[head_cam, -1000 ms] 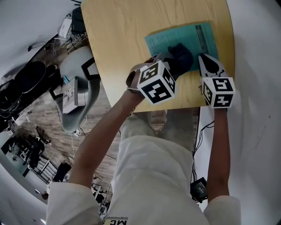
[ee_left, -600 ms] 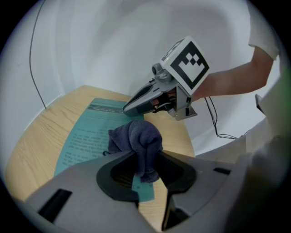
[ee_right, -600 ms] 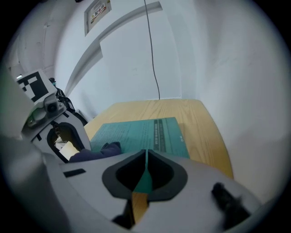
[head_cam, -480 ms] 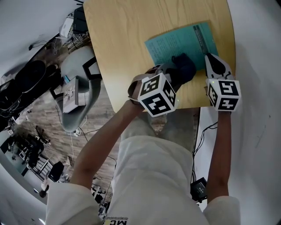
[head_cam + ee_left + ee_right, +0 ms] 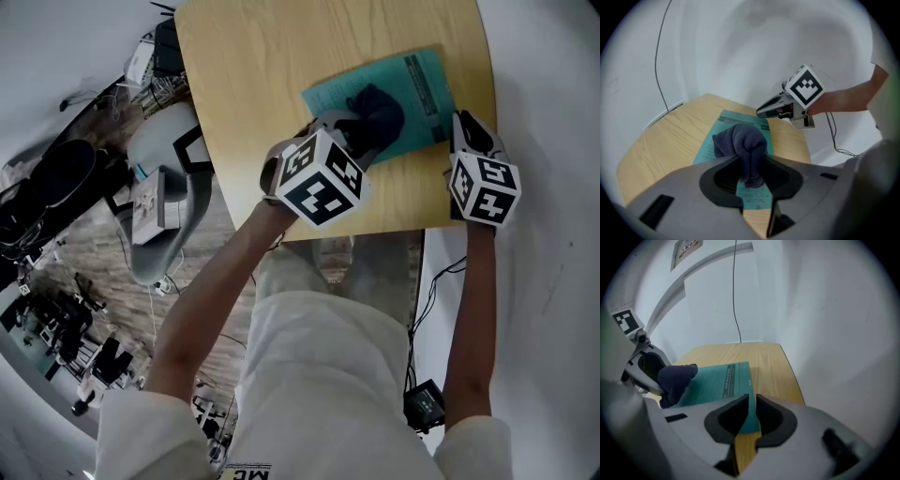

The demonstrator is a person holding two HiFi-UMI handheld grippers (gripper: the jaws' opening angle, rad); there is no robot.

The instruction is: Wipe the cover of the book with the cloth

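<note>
The teal book (image 5: pixel 427 80) lies flat on a pale wooden tabletop (image 5: pixel 253 84) beside a white wall (image 5: pixel 825 310). The left gripper (image 5: pixel 751 169) has its jaws clamped on the dark cloth (image 5: pixel 740 140) atop the cover. The right gripper (image 5: pixel 751 401) has its jaws nearly together, seemingly empty.

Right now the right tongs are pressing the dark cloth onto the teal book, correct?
No, it is the left tongs that press the dark cloth onto the teal book; the left gripper view shows the cloth clamped between them.
</note>
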